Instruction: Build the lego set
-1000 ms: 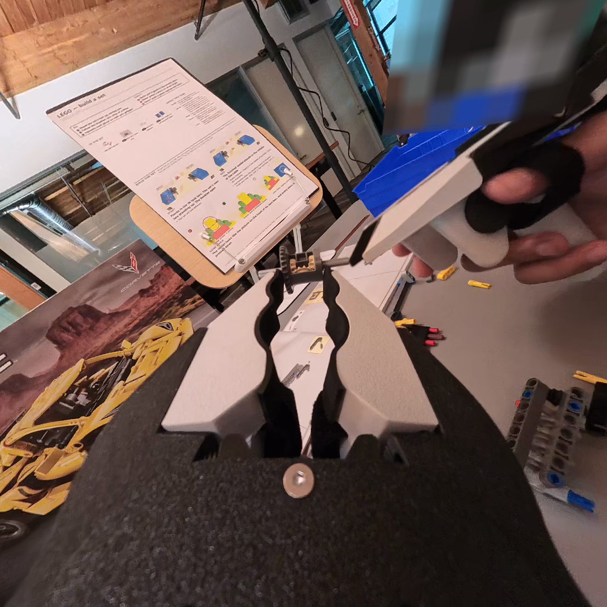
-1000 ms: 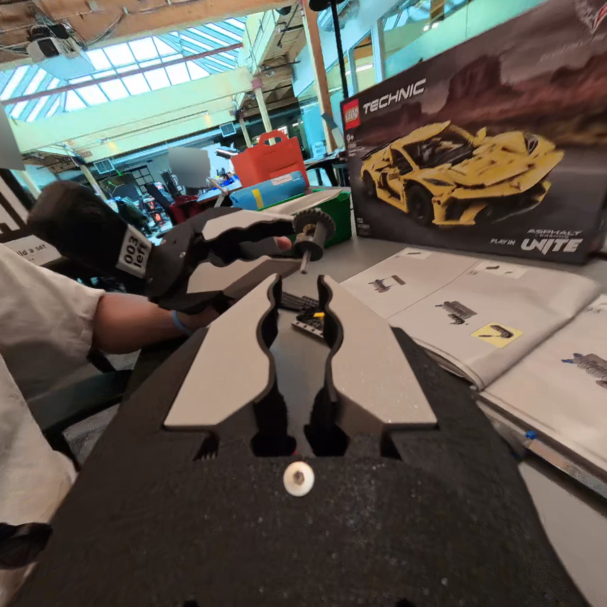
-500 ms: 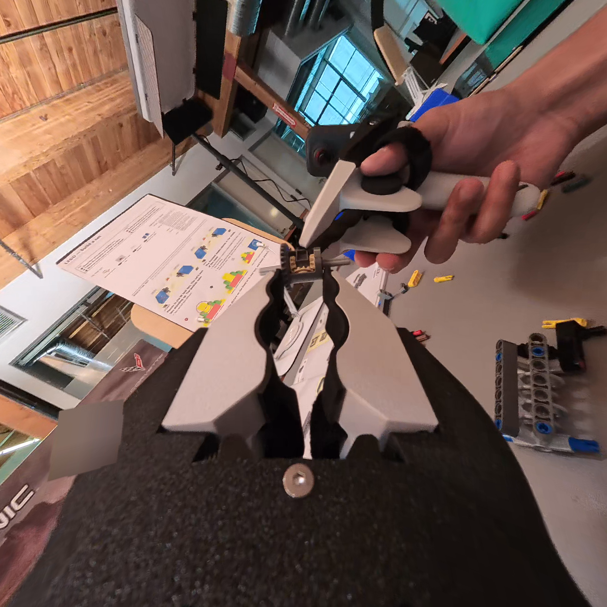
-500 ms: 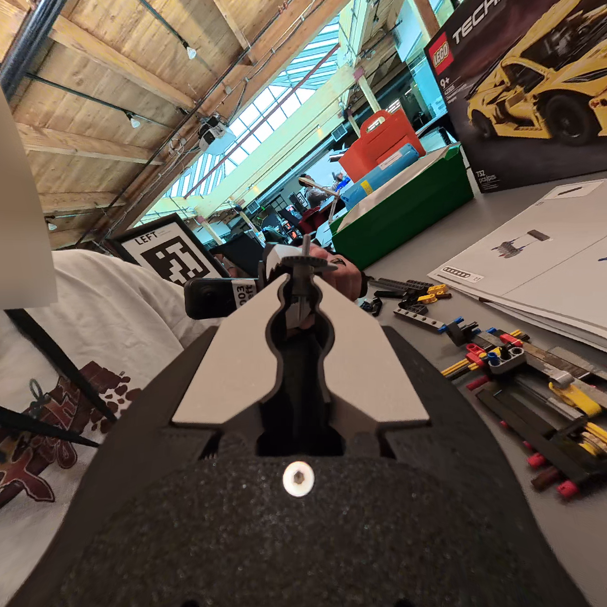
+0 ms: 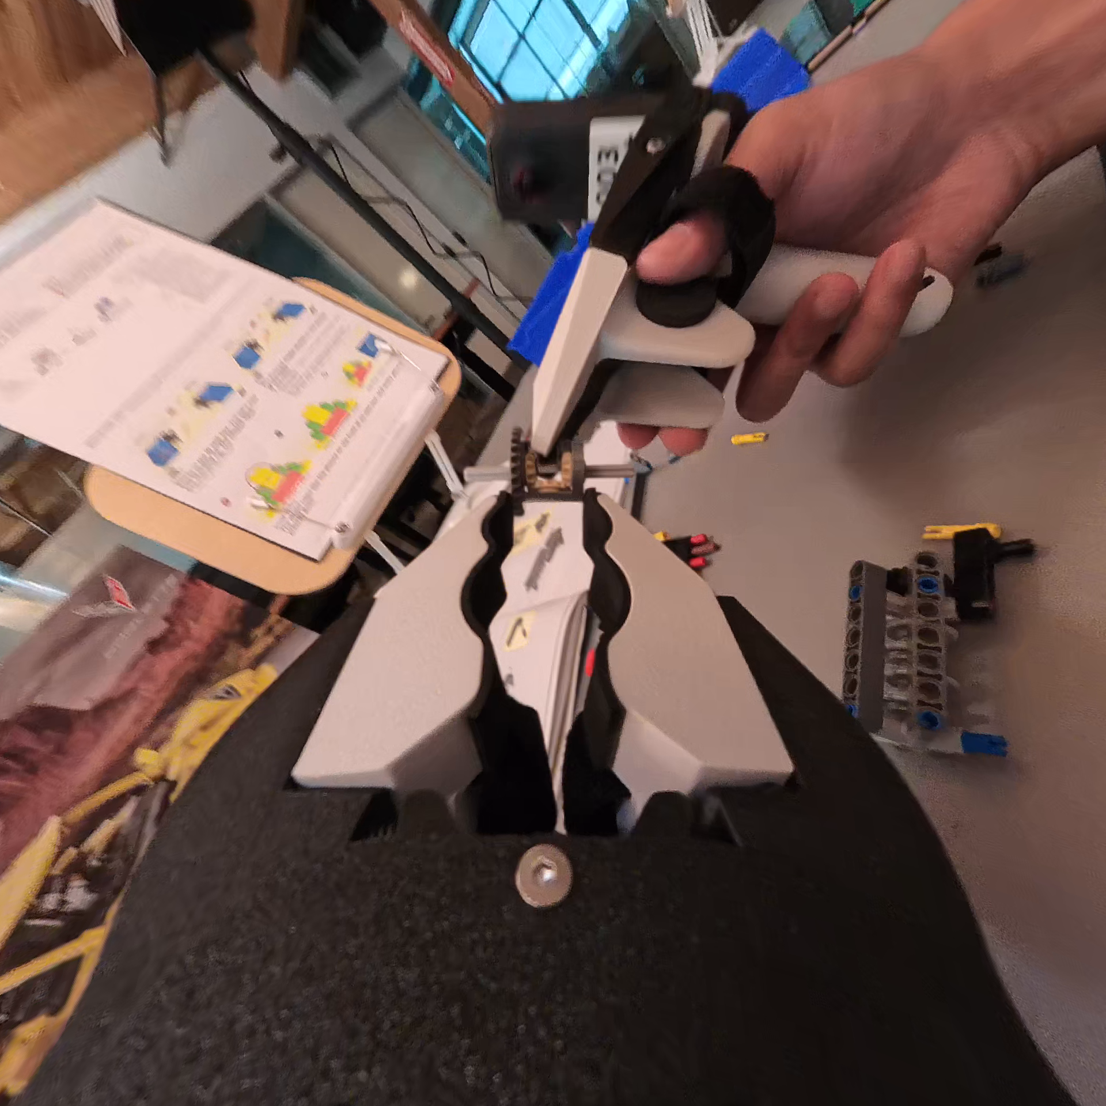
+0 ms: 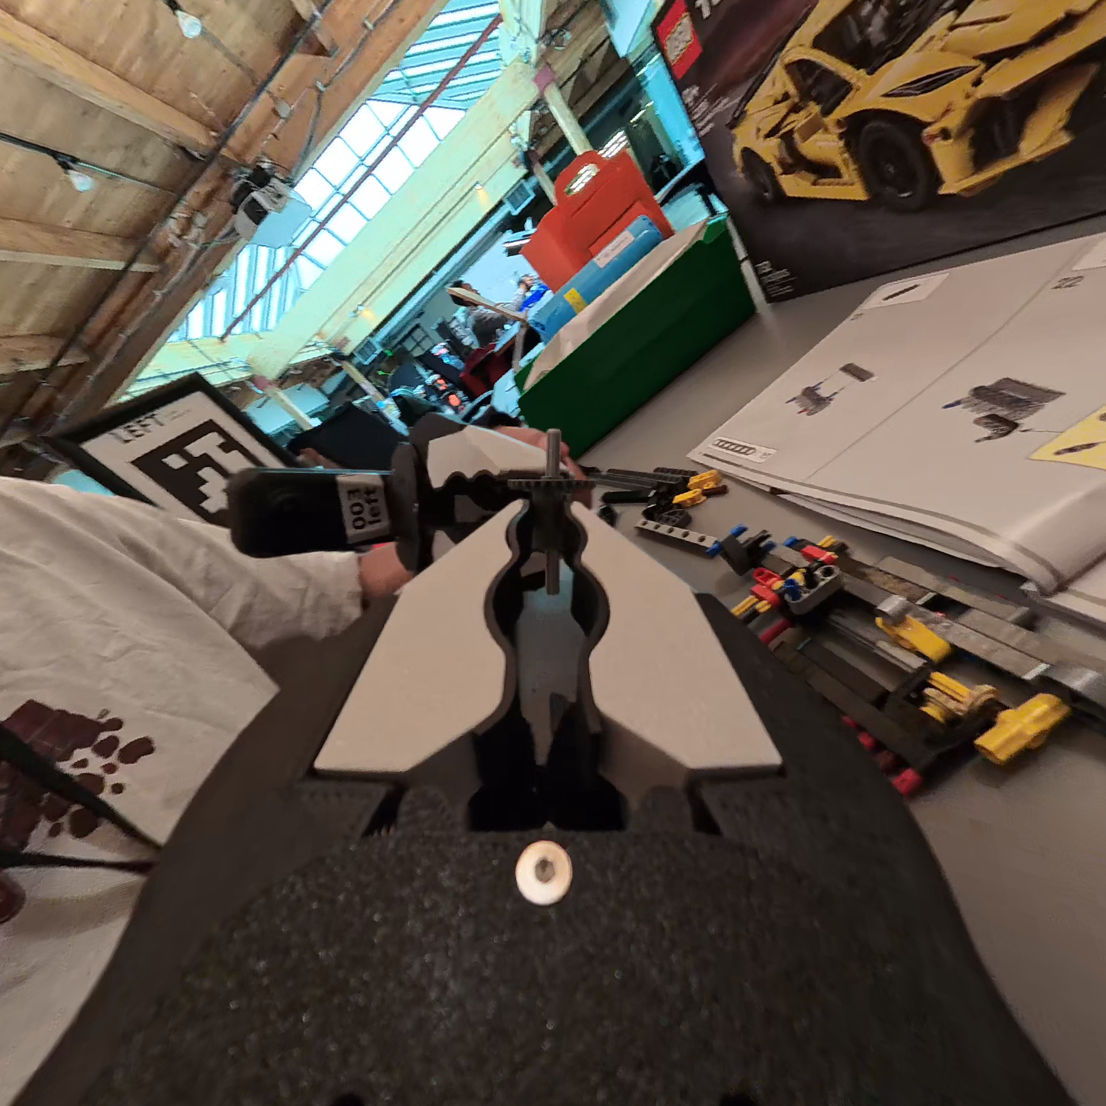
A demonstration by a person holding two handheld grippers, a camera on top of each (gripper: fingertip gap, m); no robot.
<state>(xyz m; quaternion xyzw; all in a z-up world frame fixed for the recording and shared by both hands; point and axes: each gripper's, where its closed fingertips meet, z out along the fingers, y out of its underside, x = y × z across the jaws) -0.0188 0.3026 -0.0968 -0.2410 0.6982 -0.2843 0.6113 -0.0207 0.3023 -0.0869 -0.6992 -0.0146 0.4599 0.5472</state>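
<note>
Both tongs meet on one gear-and-axle assembly (image 5: 547, 470): left tongs (image 5: 549, 497) pinch it narrowly, right tongs (image 6: 546, 509) grip its axle.

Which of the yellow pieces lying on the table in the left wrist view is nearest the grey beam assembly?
The long yellow piece just beyond the grey beam assembly, beside its black part. The other yellow piece lies alone farther off, near the person's hand.

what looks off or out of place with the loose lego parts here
Nothing looks broken or spilled. The gear-and-axle assembly is held in mid-air between both tongs, left and right. The grey beam frame lies flat, and the loose parts sit in a rough row beside the instruction booklet.
</note>
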